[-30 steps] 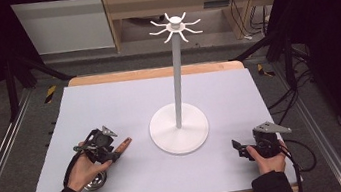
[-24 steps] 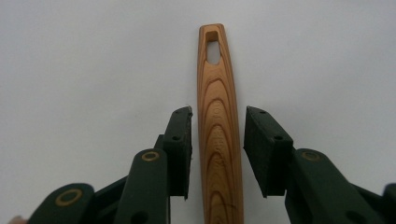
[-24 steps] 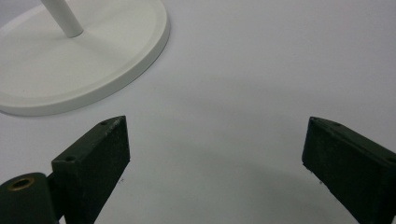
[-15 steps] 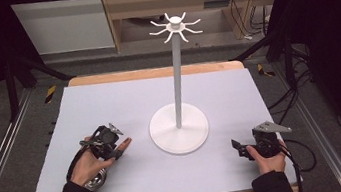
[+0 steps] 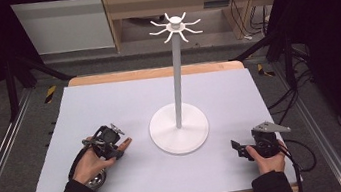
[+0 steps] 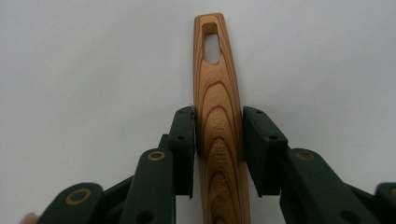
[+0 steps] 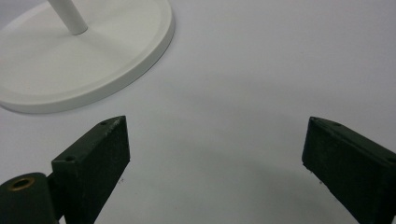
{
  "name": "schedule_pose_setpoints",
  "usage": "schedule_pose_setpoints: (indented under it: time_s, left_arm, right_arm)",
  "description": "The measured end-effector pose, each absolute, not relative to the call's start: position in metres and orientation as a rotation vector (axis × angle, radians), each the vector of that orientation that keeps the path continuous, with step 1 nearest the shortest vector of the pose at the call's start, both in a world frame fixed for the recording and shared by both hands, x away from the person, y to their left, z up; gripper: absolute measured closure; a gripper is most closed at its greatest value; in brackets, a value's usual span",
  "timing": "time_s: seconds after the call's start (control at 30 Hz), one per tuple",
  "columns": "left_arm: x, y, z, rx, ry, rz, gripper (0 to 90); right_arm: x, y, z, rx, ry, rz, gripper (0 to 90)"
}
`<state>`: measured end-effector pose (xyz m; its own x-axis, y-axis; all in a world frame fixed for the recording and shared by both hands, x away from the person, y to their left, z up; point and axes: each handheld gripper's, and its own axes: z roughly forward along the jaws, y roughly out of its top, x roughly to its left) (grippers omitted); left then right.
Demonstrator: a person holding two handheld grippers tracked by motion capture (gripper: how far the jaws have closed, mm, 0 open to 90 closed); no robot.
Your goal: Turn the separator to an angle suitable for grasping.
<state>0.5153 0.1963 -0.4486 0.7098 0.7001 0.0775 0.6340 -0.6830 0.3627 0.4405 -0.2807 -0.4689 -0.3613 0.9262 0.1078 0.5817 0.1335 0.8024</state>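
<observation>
Two hand-held grippers work over a pale tabletop (image 5: 108, 99). The left hand-held gripper (image 6: 218, 140) has just been closing its jaws, which now clamp the flanks of a wooden handle (image 6: 219, 116) lying flat on the tabletop; in the high view the handle's tip juts from the gripper (image 5: 115, 146) toward the white hook stand (image 5: 175, 85). The handle's slotted hanging hole (image 6: 212, 42) lies beyond the jaws. A shiny round part (image 5: 97, 179) shows under the left hand, probably the utensil's working end. The right hand-held gripper (image 7: 217, 154) rests with jaws wide apart and empty, near the stand's base (image 7: 88, 56). Judgement: the step is securing the utensil for hanging. Done well, the grip stays square across the handle, behind the hole, leaving the slot free to pass over a prong (image 5: 193, 31); lift level to avoid pivoting.
</observation>
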Motion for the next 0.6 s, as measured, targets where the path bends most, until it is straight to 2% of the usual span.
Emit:
schedule_pose_setpoints:
  time_s: [0.6]
  left_arm:
    - [0.5191, 0.2028, -0.4458, 2.559, 1.111, 0.261, 67.6]
  right_arm:
    - [0.4412, -0.281, -0.4702, 1.451, 2.011, 1.106, 8.0]
